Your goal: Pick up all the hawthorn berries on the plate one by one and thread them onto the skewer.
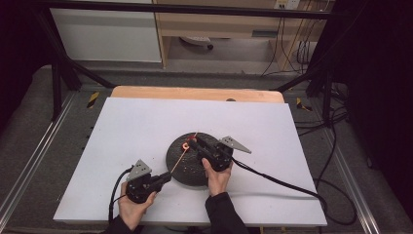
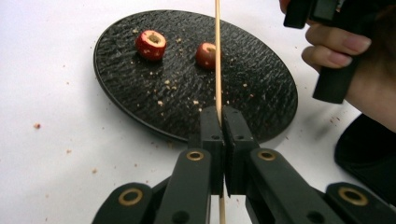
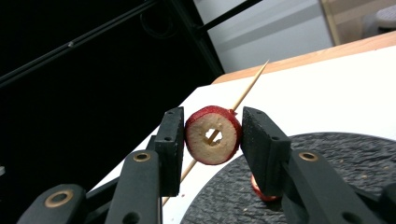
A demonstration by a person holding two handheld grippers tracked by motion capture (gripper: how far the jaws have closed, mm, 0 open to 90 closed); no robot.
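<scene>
A black round plate (image 1: 187, 168) lies mid-table. My left gripper (image 2: 222, 112) is shut on a thin wooden skewer (image 2: 217, 56) that points up over the plate; in the high view this gripper (image 1: 168, 176) sits at the plate's near-left edge. My right gripper (image 3: 212, 126) is shut on a red-skinned cored fruit slice (image 3: 213, 135), and the skewer (image 3: 250, 84) passes through its hole. From above, that slice (image 1: 186, 144) hangs over the plate's far side at the right gripper (image 1: 190, 143). Two more red fruit pieces (image 2: 151, 44) (image 2: 205, 55) rest on the plate (image 2: 187, 93).
The plate sits on a white board (image 1: 136, 131) over a wooden table (image 1: 195, 92). Crumbs are scattered on the plate and the board (image 2: 37, 126). A black cable (image 1: 282, 183) trails right from the right gripper. Dark frame bars stand at the back.
</scene>
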